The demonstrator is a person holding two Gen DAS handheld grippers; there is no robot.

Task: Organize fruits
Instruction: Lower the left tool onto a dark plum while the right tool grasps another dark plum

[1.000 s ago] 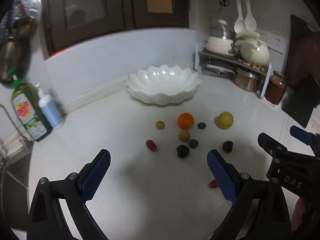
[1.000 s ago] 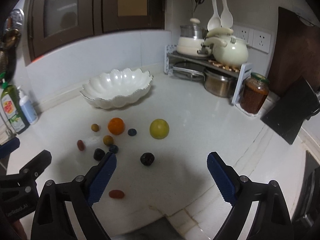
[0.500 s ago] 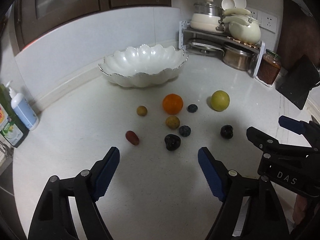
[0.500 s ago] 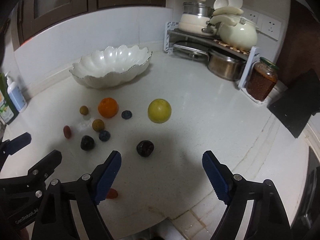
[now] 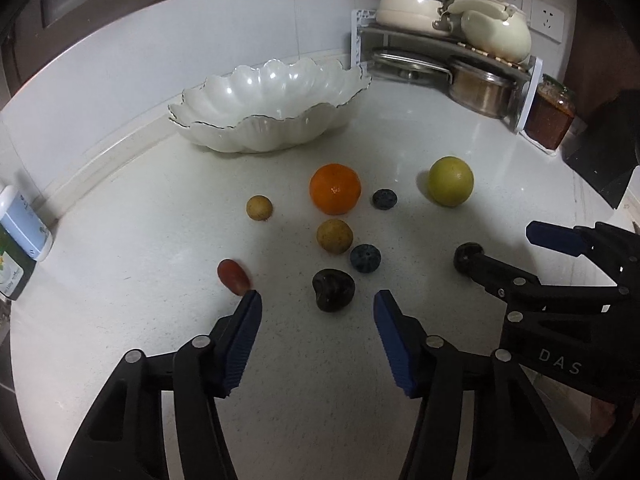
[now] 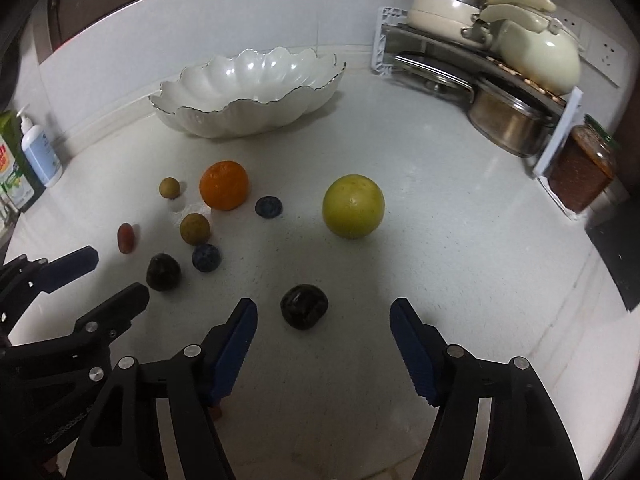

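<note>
Lying scattered on the white worktop, the fruits fill the middle of both views: an orange sits just in front of the scalloped white bowl, with a yellow-green round fruit well to its right and a blueberry between them. Below the orange come two small tan fruits, a second blueberry touching or nearly touching the lower tan one, and a red grape-like fruit at centre left. A dark plum lies just ahead of the left gripper, whose blue-padded jaws are closing with nothing between them yet; the left pad's tip overlaps the red fruit in the picture. In the right wrist view a second dark plum lies just above the tips of the right gripper, slightly left of centre; its jaws are closing too, apart from the plum. The bowl holds no fruit that can be seen. At the upper right a rack carries cream pots and a steel pan, with a jar of red preserve beside it. Soap bottles stand at the left edge.
</note>
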